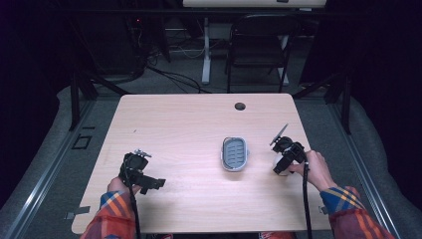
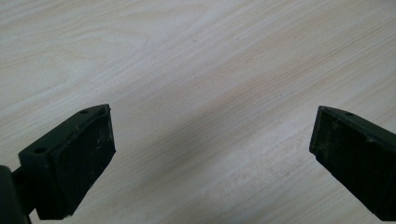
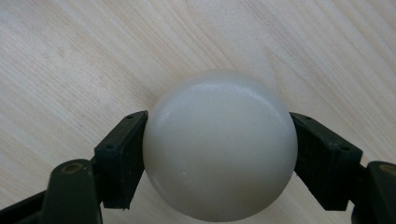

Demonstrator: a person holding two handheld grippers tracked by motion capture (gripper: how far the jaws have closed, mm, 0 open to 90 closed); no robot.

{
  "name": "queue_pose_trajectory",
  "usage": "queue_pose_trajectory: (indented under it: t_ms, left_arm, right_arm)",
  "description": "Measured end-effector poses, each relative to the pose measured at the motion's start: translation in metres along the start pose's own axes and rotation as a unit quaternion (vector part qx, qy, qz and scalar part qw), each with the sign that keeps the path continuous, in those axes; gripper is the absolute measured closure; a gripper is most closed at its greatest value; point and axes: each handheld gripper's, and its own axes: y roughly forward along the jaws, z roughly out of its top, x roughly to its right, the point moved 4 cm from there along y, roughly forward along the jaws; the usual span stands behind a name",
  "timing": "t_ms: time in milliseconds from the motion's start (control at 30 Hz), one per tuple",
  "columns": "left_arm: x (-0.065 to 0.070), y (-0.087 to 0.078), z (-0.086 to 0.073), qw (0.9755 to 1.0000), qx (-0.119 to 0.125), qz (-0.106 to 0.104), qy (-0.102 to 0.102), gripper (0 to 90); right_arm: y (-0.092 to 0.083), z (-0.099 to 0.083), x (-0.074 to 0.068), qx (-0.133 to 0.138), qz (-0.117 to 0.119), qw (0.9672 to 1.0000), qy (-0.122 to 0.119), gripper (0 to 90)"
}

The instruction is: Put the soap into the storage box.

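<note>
Smooth, off-white, glossy ball (image 3: pixel 219 144): your right gripper (image 3: pixel 219 154) has it pinched, one black jaw against each side. In the high view it shows as a pale round patch (image 1: pixel 280 163) under that gripper, low over the light wood counter (image 1: pixel 189 129), toward the right edge.

Small oval tray, white rim with a ribbed grey inside (image 1: pixel 234 153): lies flat on the counter, long axis running away from you, just left of the ball, not touching it.

A folding chair (image 1: pixel 258 45) and cables (image 1: pixel 174 74) sit beyond the wooden table (image 1: pixel 189 119).
</note>
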Motion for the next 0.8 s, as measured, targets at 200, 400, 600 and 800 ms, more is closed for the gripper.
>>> queue_pose_trajectory:
  t_ms: [200,400,600,800]
  left_arm:
    - [0.000,0.000,0.000,1.0000,0.000,0.000,-0.001,0.1]
    - [0.000,0.000,0.000,1.0000,-0.001,-0.001,-0.001,0.1]
    - [0.000,0.000,0.000,1.0000,-0.001,-0.001,-0.001,0.1]
    - [0.000,0.000,0.000,1.0000,-0.001,-0.001,0.000,0.2]
  right_arm:
    - [-0.004,0.004,-0.001,0.006,0.008,0.9999,-0.004,24.3]
    - [-0.008,0.011,-0.003,0.007,0.007,0.9999,-0.010,24.4]
    - [-0.009,0.020,-0.010,0.015,0.011,0.9996,-0.019,24.4]
    - [-0.011,0.025,-0.014,0.014,0.013,0.9995,-0.024,24.4]
